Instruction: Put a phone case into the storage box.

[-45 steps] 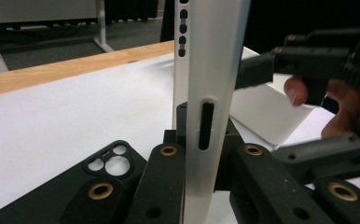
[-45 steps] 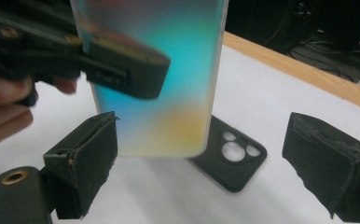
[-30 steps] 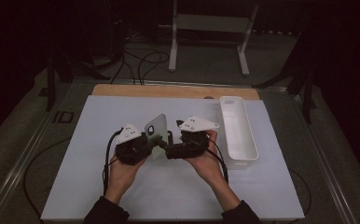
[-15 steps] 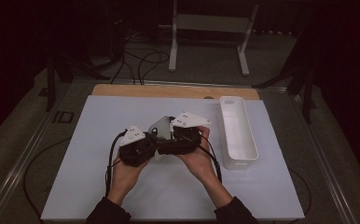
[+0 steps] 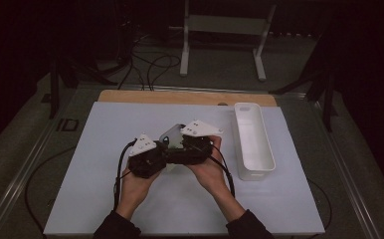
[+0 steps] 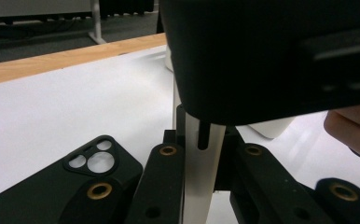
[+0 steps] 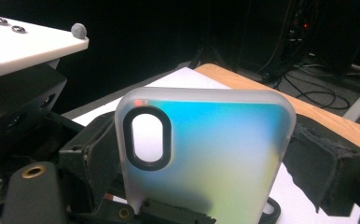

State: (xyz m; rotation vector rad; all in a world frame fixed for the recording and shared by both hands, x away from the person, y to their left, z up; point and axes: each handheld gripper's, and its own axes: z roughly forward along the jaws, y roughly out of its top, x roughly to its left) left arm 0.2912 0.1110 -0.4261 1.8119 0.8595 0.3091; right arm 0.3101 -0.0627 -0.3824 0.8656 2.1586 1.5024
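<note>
Both claws meet at the upright phone case, gripping its edges.

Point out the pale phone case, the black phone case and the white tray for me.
pale phone case (image 7: 215, 154), right gripper view, middle of its back
black phone case (image 6: 61, 196), left gripper view, below camera cutout
white tray (image 5: 267, 149), high view, right rim

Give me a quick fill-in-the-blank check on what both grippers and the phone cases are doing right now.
1. The translucent phone case stands ____ between the two grippers.
2. The black phone case has ____ round holes in its camera cutout.
3. The white bin lies to the person's ____ of the right gripper.
4. The left gripper is shut on the ____ phone case.

Missing words: upright; three; right; translucent
</note>
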